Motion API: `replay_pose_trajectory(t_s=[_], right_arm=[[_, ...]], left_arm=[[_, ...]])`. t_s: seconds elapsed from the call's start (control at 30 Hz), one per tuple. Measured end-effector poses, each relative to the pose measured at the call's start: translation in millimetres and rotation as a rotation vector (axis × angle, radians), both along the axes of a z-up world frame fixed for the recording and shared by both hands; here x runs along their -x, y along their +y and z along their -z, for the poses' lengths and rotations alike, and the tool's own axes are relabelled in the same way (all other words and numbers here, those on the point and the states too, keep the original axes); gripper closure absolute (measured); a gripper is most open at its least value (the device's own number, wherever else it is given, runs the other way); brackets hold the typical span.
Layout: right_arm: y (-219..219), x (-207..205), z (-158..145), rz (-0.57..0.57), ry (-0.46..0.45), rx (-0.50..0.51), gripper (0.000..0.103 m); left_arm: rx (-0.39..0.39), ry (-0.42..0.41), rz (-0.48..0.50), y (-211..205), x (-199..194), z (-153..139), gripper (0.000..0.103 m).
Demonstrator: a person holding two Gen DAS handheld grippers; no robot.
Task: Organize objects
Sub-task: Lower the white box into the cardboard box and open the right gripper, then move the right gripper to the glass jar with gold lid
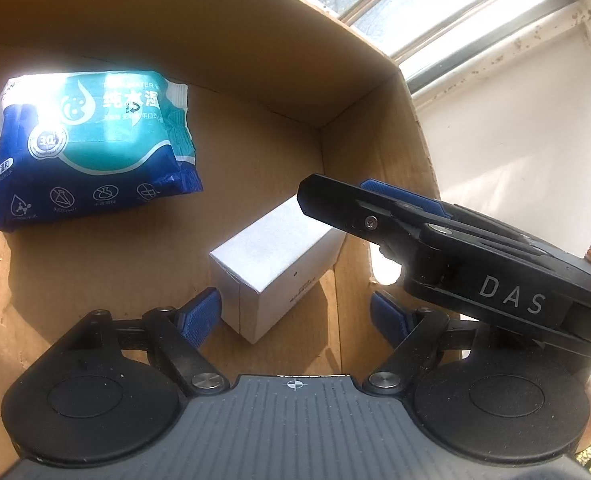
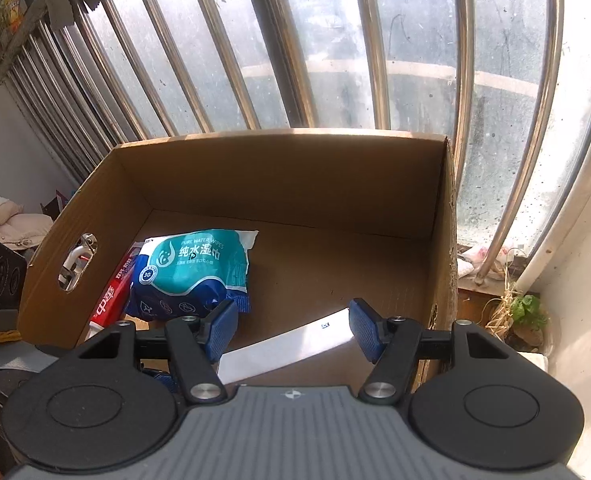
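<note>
Barred window (image 2: 335,48) with dusty panes behind; sunlit cardboard box (image 2: 295,168) below it, open at the top, with a hand-hole cut in its left wall.

Contents and tools, left to right:

- Red toothpaste carton (image 2: 113,294): lies along the box's left wall, partly under the next item.
- Pack of wet wipes (image 2: 193,270), teal and blue: flat on the box floor near the left wall, touching the toothpaste carton; its upper edge is washed out by glare in the left wrist view.
- Left gripper (image 1: 295,316): jaws released, standing apart on either side of the white box's near end; blue pads do not visibly press on it.
- White box (image 1: 273,268), small, plain carton: rests on the floor in the box's near right corner, close to the right wall, well apart from the wipes.
- Right gripper (image 2: 293,334): jaws spread over the white box's top face, nothing clamped. In the left wrist view it reaches in from the right above the white box.
</note>
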State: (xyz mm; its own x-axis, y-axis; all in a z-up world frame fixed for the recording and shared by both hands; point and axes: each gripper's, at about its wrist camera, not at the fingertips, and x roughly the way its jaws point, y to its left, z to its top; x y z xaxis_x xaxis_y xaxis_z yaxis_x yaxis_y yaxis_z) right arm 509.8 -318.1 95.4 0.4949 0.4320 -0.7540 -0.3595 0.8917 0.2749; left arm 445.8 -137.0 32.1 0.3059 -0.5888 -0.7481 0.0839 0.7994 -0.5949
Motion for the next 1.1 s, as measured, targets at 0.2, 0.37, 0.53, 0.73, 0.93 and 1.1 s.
replay_pose_trajectory(t_s=[0.2,0.37,0.53,0.73,0.93,1.1], right_arm=[[-15,8,-12,0.033,-0.024,-0.1,0.036],[-37,44,-45,0.07,-0.123,-0.226,0.036],[-60,125,-85,0.099,-0.333,-0.345,0.03],[-67,232,-96,0.032,-0.439,-0.539,0.012],[-34,282,-59,-0.05,-0.359,-0.601,0.0],[29,276,-10,-0.115,-0.191,-0.564,0.0]], left_arm=[[0.0,-0.034,0.003,6,13,-10,0.021],[0.005,-0.15,-0.002,12,47,-40,0.02],[0.066,-0.314,0.13,21,124,-79,0.014],[0.015,-0.544,0.167,50,229,-98,0.004],[-0.205,-0.66,0.003,106,306,-67,0.002],[-0.363,-0.662,-0.137,142,331,-38,0.002]])
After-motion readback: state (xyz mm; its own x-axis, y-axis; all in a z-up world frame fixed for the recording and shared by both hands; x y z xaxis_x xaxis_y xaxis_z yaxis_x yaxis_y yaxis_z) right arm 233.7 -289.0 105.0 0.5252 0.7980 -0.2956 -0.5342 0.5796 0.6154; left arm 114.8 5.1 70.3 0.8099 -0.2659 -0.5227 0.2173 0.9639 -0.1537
